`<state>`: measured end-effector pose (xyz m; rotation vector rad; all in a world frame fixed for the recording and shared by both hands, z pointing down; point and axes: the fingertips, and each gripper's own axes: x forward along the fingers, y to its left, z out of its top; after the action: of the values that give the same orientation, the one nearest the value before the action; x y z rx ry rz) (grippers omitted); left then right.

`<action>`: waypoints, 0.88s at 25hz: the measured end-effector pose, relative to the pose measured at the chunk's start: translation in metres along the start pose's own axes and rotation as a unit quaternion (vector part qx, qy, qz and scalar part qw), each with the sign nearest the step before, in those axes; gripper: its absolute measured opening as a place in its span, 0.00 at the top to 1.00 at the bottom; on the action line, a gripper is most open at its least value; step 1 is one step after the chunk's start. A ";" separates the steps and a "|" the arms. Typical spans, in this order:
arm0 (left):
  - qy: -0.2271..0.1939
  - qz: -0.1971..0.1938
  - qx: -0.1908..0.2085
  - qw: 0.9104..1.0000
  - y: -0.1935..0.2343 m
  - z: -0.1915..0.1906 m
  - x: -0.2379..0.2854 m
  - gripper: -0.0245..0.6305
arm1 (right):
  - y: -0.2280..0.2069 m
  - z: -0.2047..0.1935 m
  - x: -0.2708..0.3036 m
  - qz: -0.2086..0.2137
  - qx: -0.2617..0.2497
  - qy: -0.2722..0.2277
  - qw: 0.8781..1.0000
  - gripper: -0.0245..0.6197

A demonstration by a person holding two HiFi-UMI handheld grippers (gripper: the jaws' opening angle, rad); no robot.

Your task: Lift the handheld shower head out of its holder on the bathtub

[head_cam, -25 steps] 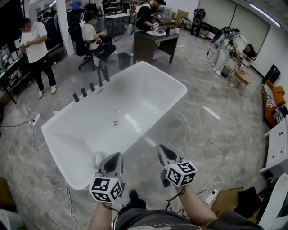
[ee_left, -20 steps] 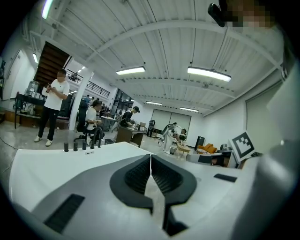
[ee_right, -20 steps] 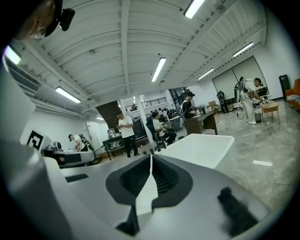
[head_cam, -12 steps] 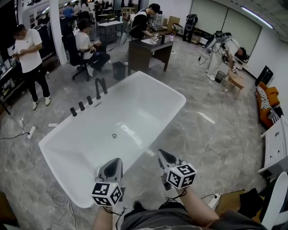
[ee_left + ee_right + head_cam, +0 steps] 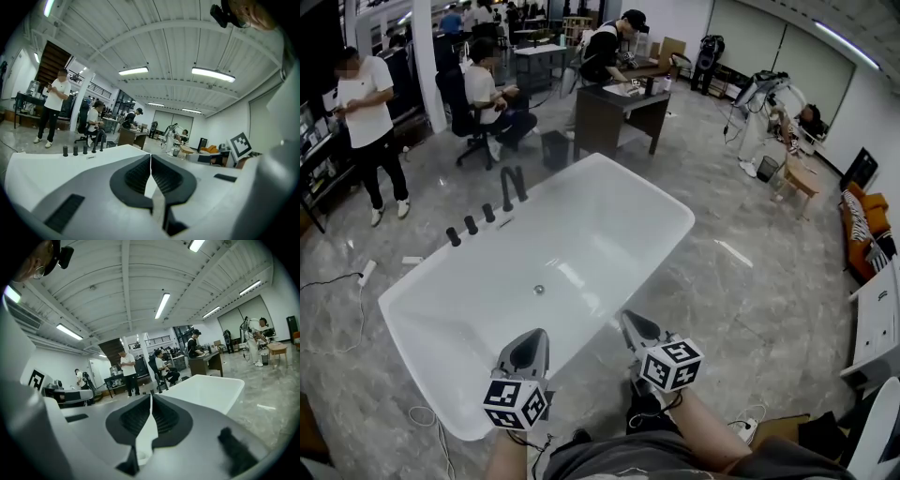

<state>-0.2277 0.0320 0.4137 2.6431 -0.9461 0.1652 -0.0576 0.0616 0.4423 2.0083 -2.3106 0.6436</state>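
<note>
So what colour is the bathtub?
White, with a glossy finish. The bathtub shows best in the head view.

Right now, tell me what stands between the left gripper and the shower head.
Only the bathtub itself: the left gripper, shut and empty, is at the near rim, and the shower head stands among black fittings on the far rim. The open basin between holds nothing but its drain.

The bathtub (image 5: 591, 225) lies open across to the black knobs (image 5: 472, 225) and taller fittings (image 5: 506, 187) on its far rim.
</note>
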 end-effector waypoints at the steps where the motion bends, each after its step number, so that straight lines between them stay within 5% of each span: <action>1: -0.003 0.006 0.002 1.000 0.000 0.001 0.005 0.94 | -0.007 0.001 0.005 0.006 0.000 -0.001 1.000 0.92; 22: -0.016 0.143 -0.022 0.989 -0.044 0.033 0.201 0.94 | -0.196 0.080 0.109 0.141 -0.009 0.039 0.989 0.92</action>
<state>-0.0440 -0.0670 0.4147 2.4653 -1.3223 0.1671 0.1301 -0.0842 0.4567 1.6299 -2.5654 0.6958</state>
